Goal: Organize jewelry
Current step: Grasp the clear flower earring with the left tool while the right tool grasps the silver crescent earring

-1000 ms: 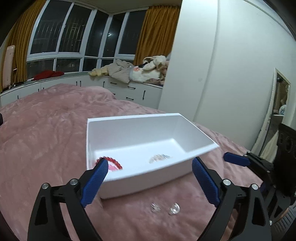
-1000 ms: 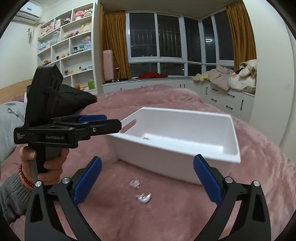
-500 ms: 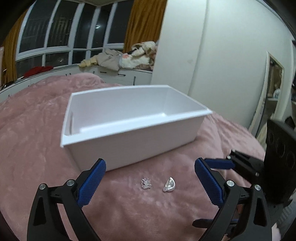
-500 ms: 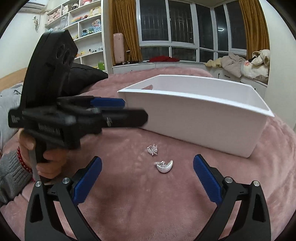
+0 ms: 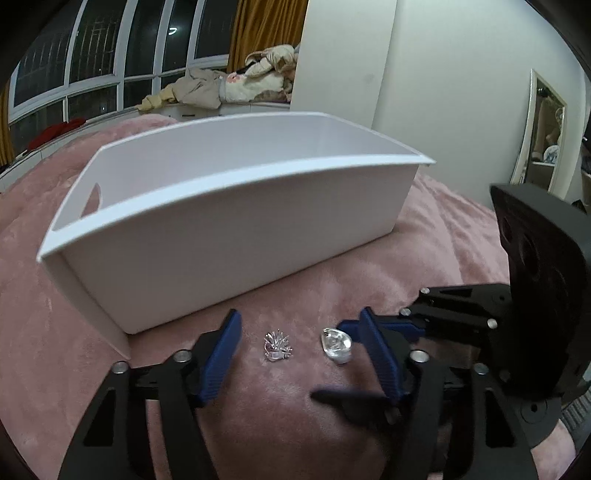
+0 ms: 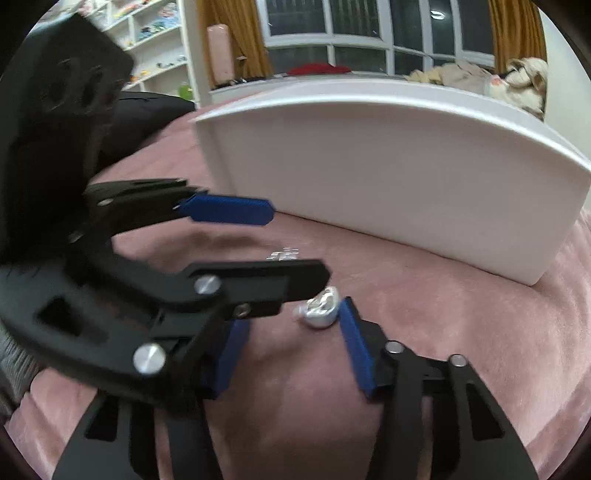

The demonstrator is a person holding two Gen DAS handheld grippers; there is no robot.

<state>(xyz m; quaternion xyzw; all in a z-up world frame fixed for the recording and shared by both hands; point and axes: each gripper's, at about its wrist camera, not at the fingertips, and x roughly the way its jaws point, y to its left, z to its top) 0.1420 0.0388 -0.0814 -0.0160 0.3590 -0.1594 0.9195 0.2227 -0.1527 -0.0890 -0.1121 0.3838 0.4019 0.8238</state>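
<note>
Two silver jewelry pieces lie on the pink blanket in front of a white bin (image 5: 229, 236): a spiky brooch (image 5: 277, 345) and a smooth curved piece (image 5: 335, 345). My left gripper (image 5: 301, 349) is open, low over the blanket, with both pieces between its blue pads. My right gripper (image 6: 291, 332) is open and comes in from the right; the curved piece (image 6: 319, 308) lies just ahead of its fingertips. The left gripper's black finger crosses in front of the right one and partly hides the brooch (image 6: 283, 254). The bin's inside is hidden.
The white bin (image 6: 388, 177) stands just behind the pieces on the pink bed blanket (image 5: 424, 280). A white wall and mirror (image 5: 543, 125) are at the right. Windows, a bench with clothes (image 5: 221, 88) and shelves (image 6: 155, 33) lie beyond the bed.
Both grippers have dropped low and moved in on the two silver pieces, narrowing but staying open. The bin's inside has gone out of sight. The left finger now crosses the right view.
</note>
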